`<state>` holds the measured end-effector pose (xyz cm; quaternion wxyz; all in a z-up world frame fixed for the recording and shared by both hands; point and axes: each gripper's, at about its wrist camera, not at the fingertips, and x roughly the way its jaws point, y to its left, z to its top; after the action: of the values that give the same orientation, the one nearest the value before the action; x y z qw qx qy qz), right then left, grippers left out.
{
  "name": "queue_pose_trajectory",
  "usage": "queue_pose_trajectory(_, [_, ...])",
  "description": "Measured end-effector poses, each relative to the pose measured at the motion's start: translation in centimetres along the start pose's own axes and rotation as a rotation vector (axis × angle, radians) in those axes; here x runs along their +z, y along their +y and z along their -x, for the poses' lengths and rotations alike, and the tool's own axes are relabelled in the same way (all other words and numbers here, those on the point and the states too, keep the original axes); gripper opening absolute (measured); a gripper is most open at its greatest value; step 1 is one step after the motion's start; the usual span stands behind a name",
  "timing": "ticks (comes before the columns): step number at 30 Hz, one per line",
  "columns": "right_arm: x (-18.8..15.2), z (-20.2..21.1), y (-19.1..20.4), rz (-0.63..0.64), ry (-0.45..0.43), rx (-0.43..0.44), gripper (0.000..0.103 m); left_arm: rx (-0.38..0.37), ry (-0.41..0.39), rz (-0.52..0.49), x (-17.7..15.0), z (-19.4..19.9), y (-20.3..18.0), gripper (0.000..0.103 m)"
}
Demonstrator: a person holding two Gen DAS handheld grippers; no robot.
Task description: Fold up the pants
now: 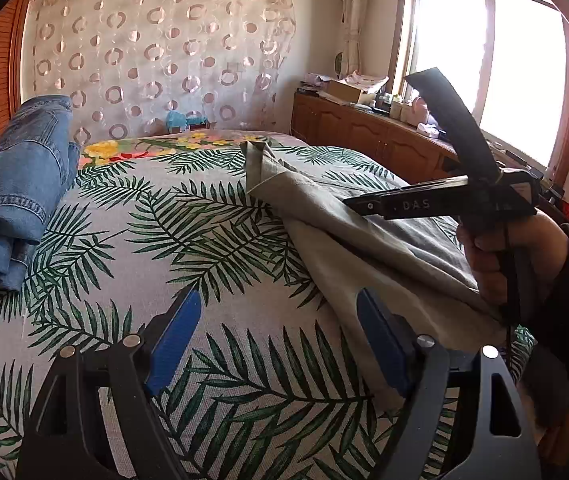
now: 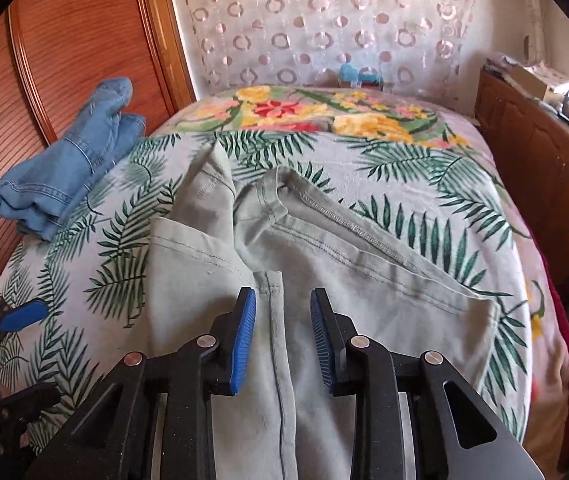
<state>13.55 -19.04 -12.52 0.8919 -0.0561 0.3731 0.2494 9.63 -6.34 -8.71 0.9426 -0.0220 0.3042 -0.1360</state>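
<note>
Grey-green pants (image 2: 364, 264) lie rumpled on the palm-leaf bedsheet (image 1: 204, 240), with a leg hem just past my right fingertips. My right gripper (image 2: 283, 336) hovers over that leg with its blue pads a narrow gap apart; the cloth seen between them lies flat and is not pinched. The left wrist view shows the right gripper (image 1: 364, 205) side-on above the pants (image 1: 324, 216), held by a hand (image 1: 504, 252). My left gripper (image 1: 280, 340) stands wide open over bare sheet to the left of the pants, holding nothing. It also shows at the lower left, left gripper (image 2: 4, 348).
Folded blue jeans (image 1: 16, 184) (image 2: 68, 176) rest at the bed's left side against a wooden headboard (image 2: 64, 40). A wooden cabinet (image 1: 364, 132) (image 2: 544, 168) with clutter on top runs along the right under a bright window (image 1: 484, 60).
</note>
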Motion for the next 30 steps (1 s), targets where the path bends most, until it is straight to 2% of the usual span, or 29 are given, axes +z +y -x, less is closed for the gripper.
queue_pose_trajectory(12, [1.7, -3.0, 1.9, 0.076, 0.068, -0.004, 0.029, -0.001, 0.011, -0.020, -0.2, -0.1, -0.3, 0.081])
queue_pose_trajectory(13, [1.7, -3.0, 2.0, 0.081, 0.068, -0.004, 0.022, -0.002, 0.012, -0.022, -0.2, -0.1, -0.3, 0.081])
queue_pose_trajectory(14, [1.7, -3.1, 2.1, 0.086, 0.070, 0.005, 0.008, -0.001, 0.013, -0.024, -0.2, -0.1, -0.3, 0.081])
queue_pose_trajectory(15, [1.7, -3.1, 2.2, 0.090, 0.070, 0.019, 0.005, -0.001, 0.014, -0.025, -0.3, -0.1, -0.3, 0.081])
queue_pose_trajectory(21, [1.7, 0.2, 1.3, 0.084, -0.042, 0.021, 0.003, -0.003, 0.024, -0.024, -0.3, -0.3, -0.4, 0.081])
queue_pose_trajectory(25, [1.9, 2.6, -0.1, 0.080, -0.106, -0.034, 0.003, -0.001, 0.030, -0.028, -0.3, -0.3, -0.4, 0.081])
queue_pose_trajectory(30, [1.7, 4.1, -3.0, 0.039, -0.130, -0.110, 0.003, 0.001, 0.038, -0.031, -0.3, -0.5, -0.4, 0.081])
